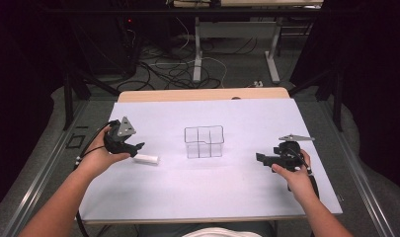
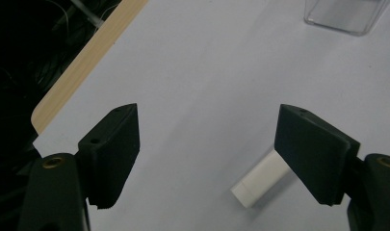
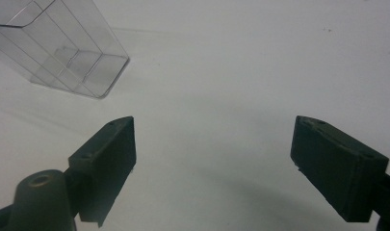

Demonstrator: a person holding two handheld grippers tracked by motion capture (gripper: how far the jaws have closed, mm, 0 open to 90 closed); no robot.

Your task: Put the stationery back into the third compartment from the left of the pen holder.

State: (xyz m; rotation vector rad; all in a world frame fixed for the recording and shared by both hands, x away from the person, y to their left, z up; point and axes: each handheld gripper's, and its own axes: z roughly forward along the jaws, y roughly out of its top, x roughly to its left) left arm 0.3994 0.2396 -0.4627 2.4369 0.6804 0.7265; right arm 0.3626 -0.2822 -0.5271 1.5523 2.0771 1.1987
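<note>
Left gripper [image 1: 137, 147]: at about 9 o'clock on the surface [image 1: 212, 197], held in the person's left hand [image 1: 101, 154]; its jaws stand apart with nothing pressed between them.
White block [image 2: 260, 180]: small and oblong, lying flat on the surface; in the left gripper view it sits beside the right-hand jaw, partly hidden behind it, with a wide gap to the other jaw. In the high view it lies just past the jaw tips, toward 3 o'clock.
Clear box [image 1: 204, 142]: a see-through container with inner dividers, upright near the middle of the surface, well apart from the block and from both grippers.
Right gripper [image 1: 260, 158]: at about 3 o'clock, held in the right hand [image 1: 296, 175], pointing toward the clear box; jaws wide apart, bare surface between them.
Surface: pale sheet over a wooden top, whose edge shows at 12 o'clock.
</note>
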